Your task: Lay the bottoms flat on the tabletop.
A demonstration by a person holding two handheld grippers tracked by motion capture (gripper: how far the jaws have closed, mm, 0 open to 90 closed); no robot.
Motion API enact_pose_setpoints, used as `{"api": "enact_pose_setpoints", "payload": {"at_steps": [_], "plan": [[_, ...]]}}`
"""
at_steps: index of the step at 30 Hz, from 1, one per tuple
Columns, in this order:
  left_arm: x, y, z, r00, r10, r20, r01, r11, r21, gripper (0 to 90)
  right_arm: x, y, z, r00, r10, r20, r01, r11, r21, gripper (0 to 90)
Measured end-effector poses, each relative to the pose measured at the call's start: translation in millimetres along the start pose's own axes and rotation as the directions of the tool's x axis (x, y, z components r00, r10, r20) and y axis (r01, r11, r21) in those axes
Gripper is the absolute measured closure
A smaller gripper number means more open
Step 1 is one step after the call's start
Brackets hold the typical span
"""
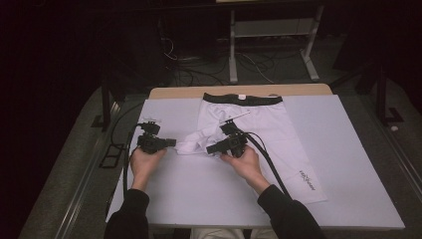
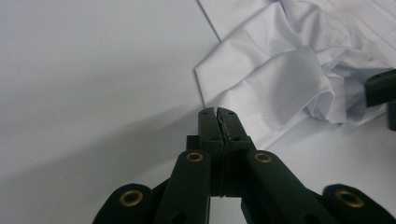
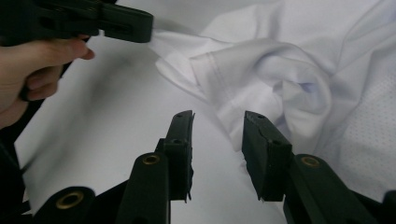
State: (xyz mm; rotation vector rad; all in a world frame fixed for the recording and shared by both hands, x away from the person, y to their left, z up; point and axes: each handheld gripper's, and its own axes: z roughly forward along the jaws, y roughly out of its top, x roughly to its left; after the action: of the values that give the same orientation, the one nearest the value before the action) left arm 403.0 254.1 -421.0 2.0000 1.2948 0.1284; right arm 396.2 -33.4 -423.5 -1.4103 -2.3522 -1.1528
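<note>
At the left of the high view, the person's left hand [image 1: 144,162] holds the left gripper [image 1: 169,143], a black 2-jaw tool whose jaws are pressed together with nothing between them; in the left gripper view [image 2: 218,112] the tips meet just short of a folded hem. Those tips sit just beside the left edge of the white, thin-fabric pair of shorts with a black waistband [image 1: 249,119], which lies on the pale grey flat surface [image 1: 348,164]. The waistband lies at the far edge of the surface, the right leg lies flat and runs toward the near right, and the left leg is folded over and bunched into a crumpled heap [image 2: 299,70] between the 2 grippers. To the right of the heap, the person's right hand [image 1: 244,162] holds the right gripper [image 1: 213,148], also black, with a cable trailing back toward the dark sleeve. Its jaws stand apart in the right gripper view [image 3: 217,121], with bare surface between them and the crumpled white fabric [image 3: 280,79] just beyond the tips, not pinched.
</note>
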Motion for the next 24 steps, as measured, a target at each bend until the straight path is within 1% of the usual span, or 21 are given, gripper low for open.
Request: {"api": "enact_pose_setpoints", "payload": {"at_steps": [2, 8, 9, 16, 18, 19, 21, 22, 24], "plan": [[0.3, -0.2, 0.0, 1.0, 0.002, 0.0, -0.002, 1.0, 0.001, 89.2, -1.3, -0.8, 4.4, 0.9999, 0.014, 0.009, -0.014, 1.0, 0.008, 63.8], [0.5, -1.2, -0.1, 1.0, -0.005, 0.0, 0.005, 1.0, -0.002, 89.1, -1.9, -4.1, 10.5, 0.9976, 0.026, 0.064, -0.028, 0.999, 0.034, 64.6], [0.4, -1.3, -0.2, 1.0, -0.005, -0.001, 0.005, 1.0, -0.003, 89.2, -2.1, -4.9, 11.0, 0.9971, 0.034, 0.069, -0.037, 0.999, 0.04, 64.7], [1.9, -2.9, 0.1, 0.9999, -0.013, -0.001, 0.013, 0.9999, -0.002, 89.1, -4.3, -7.7, 19.8, 0.9954, 0.07, 0.066, -0.073, 0.997, 0.038, 64.4], [2.5, -3.2, -0.1, 0.9999, -0.014, -0.001, 0.014, 0.9999, -0.003, 89.2, -3.3, -8.6, 24.8, 0.9956, 0.07, 0.063, -0.072, 0.997, 0.028, 65.5], [2.7, -3.3, -0.3, 0.9999, -0.015, -0.001, 0.015, 0.9999, -0.004, 89.1, -2.2, -8.3, 26.2, 0.9957, 0.061, 0.069, -0.063, 0.998, 0.022, 65.6], [2.9, -3.6, -0.7, 0.9999, -0.016, -0.001, 0.016, 0.9998, -0.009, 89.1, 0.4, -6.9, 27.5, 0.9945, 0.044, 0.095, -0.045, 0.999, 0.009, 65.3], [3.1, -3.7, -0.9, 0.9999, -0.015, 0.0, 0.015, 0.9998, -0.008, 89.2, 0.8, -5.9, 27.5, 0.994, 0.041, 0.101, -0.041, 0.999, 0.002, 63.5], [3.0, -4.0, -1.4, 0.9999, -0.017, 0.002, 0.017, 0.9998, -0.012, 89.1, 0.8, -3.7, 27.3, 0.9945, 0.043, 0.096, -0.042, 0.999, -0.007, 61.3]]}}
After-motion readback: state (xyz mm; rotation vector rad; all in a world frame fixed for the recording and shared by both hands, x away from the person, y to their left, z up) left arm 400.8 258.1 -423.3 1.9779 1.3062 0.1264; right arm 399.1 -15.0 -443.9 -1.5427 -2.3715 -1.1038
